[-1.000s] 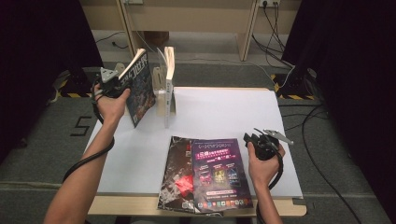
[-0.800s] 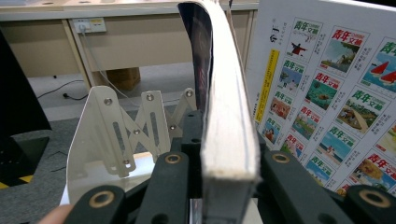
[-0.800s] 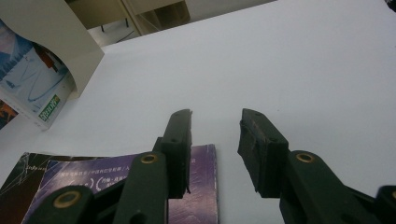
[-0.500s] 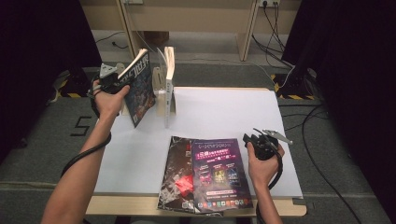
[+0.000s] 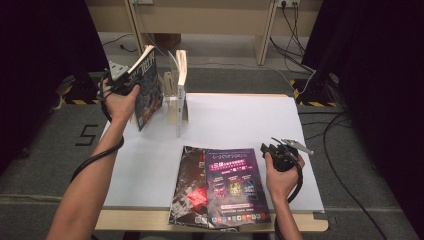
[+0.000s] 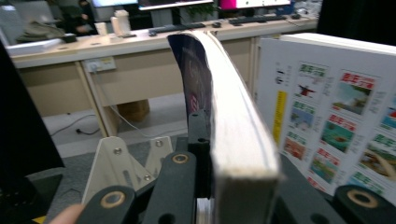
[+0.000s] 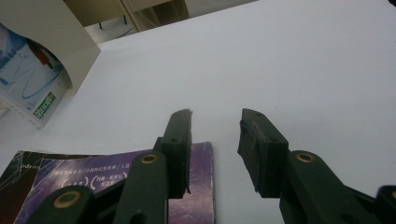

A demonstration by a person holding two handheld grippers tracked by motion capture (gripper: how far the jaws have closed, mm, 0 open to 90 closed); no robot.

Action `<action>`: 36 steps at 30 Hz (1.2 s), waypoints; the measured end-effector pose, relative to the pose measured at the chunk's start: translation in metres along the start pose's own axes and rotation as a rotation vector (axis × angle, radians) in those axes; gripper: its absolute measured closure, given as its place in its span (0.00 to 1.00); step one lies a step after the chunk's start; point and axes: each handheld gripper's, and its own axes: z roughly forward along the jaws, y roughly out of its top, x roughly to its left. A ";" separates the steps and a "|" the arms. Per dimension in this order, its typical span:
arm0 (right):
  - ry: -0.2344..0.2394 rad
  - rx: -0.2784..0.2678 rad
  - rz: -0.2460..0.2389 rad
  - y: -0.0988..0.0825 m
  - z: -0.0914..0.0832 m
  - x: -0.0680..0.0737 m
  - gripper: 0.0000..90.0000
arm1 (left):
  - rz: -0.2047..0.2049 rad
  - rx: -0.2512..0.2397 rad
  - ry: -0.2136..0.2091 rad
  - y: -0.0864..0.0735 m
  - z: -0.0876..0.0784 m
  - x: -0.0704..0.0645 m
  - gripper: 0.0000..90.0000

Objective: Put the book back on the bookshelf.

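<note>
My left gripper is at the table's far left corner, shut on a thick dark-covered magazine that it holds upright and tilted. Its jaws have just been closing on the magazine's bottom edge, which sits between the left gripper's pads. A white book stands upright just right of it, its picture-covered back close by. My right gripper rests open low over the table, nothing between the jaws of the right gripper, at the upper right corner of a purple magazine.
A dark magazine lies partly under the purple magazine near the front edge of the white table. The standing white book leans against a pale bookend. Cables trail on the floor beyond.
My left hand has edged slightly up and back with the dark magazine still in its jaws. The right hand and the two flat magazines have not moved.
</note>
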 end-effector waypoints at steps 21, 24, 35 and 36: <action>0.002 -0.010 -0.006 0.001 -0.002 -0.001 0.71 | 0.015 0.154 0.037 -0.008 -0.011 0.003 0.85; 0.001 -0.004 -0.001 0.000 -0.002 0.000 0.71 | -0.022 0.179 0.011 -0.008 -0.016 0.005 0.84; 0.003 -0.006 -0.001 0.000 -0.002 0.000 0.71 | -0.120 0.241 -0.058 -0.019 -0.022 0.012 0.86; 0.003 -0.006 -0.001 0.000 -0.002 0.001 0.71 | -0.121 0.241 -0.058 -0.020 -0.022 0.012 0.87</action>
